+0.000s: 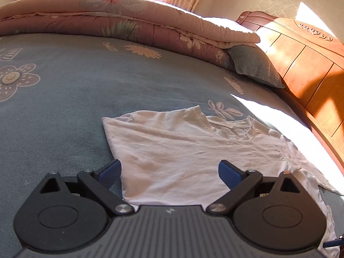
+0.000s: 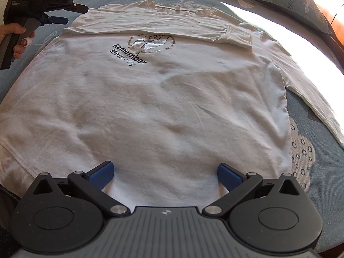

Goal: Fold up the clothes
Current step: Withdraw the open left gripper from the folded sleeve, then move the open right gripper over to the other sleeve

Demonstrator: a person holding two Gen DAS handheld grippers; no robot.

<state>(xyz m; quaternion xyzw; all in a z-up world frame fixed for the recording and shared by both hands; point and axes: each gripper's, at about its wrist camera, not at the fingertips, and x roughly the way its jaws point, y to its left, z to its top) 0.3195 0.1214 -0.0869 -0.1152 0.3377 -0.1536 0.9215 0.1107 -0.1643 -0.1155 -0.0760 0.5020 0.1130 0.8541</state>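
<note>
Bed point(image 2: 318, 129) carries a white shirt point(image 2: 150, 107) spread flat, one sleeve folded across. Left gripper point(image 1: 169, 172) and right gripper point(image 2: 165, 175): jaws apart, empty.

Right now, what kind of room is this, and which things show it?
Most likely a bedroom. A white long-sleeved shirt lies spread on a bed with a blue flowered sheet. A folded pink quilt and a pillow lie along the far side, beside a wooden headboard.
</note>
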